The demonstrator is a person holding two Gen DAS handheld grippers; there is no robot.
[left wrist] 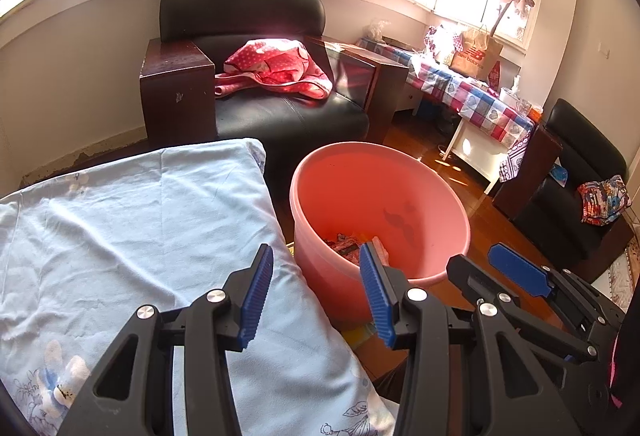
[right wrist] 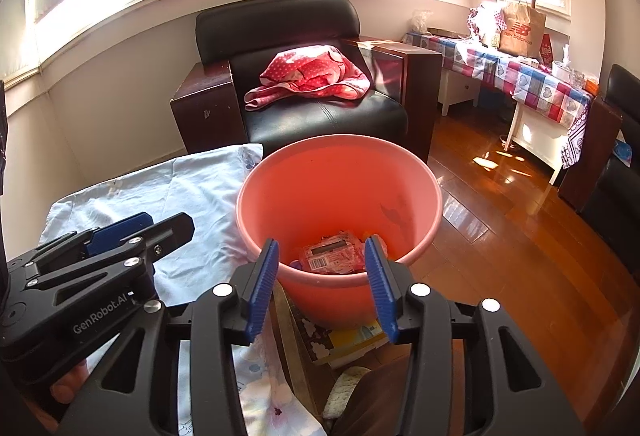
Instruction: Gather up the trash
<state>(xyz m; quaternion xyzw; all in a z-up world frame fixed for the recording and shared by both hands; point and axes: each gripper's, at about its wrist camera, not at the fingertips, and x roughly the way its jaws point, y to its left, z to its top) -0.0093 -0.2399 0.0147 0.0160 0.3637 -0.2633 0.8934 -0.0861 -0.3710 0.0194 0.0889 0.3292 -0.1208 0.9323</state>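
Two grippers hang side by side with nothing in them: the left gripper (left wrist: 316, 292) spreads its blue-padded fingers (left wrist: 256, 296) wide above the edge of a pale blue floral sheet (left wrist: 132, 228), and the right gripper (right wrist: 322, 282) holds its own fingers (right wrist: 262, 284) just as far apart, aimed down at the mouth of a pink bucket (right wrist: 340, 176). Just beyond the fingertips, a crumpled pink-and-white wrapper (right wrist: 328, 256) lies at the bottom of the bucket with a few other scraps around it, too jumbled to name. That suggests some trash has already been dropped in. Beside the bucket's base, a yellow booklet (right wrist: 356, 336) and some flat printed pieces rest on what may be a low surface or the floor; whether these count as trash cannot be told. Nothing loose shows on the sheet itself. Farther back, a red dotted cloth (right wrist: 312, 76) is heaped on a black armchair (right wrist: 280, 24), and a brown paper shopping bag (right wrist: 520, 30) stands on a counter (right wrist: 532, 84) draped in a checked cloth under the bright windows. Judged from this, collection looks well along, with any remaining pieces out of sight.
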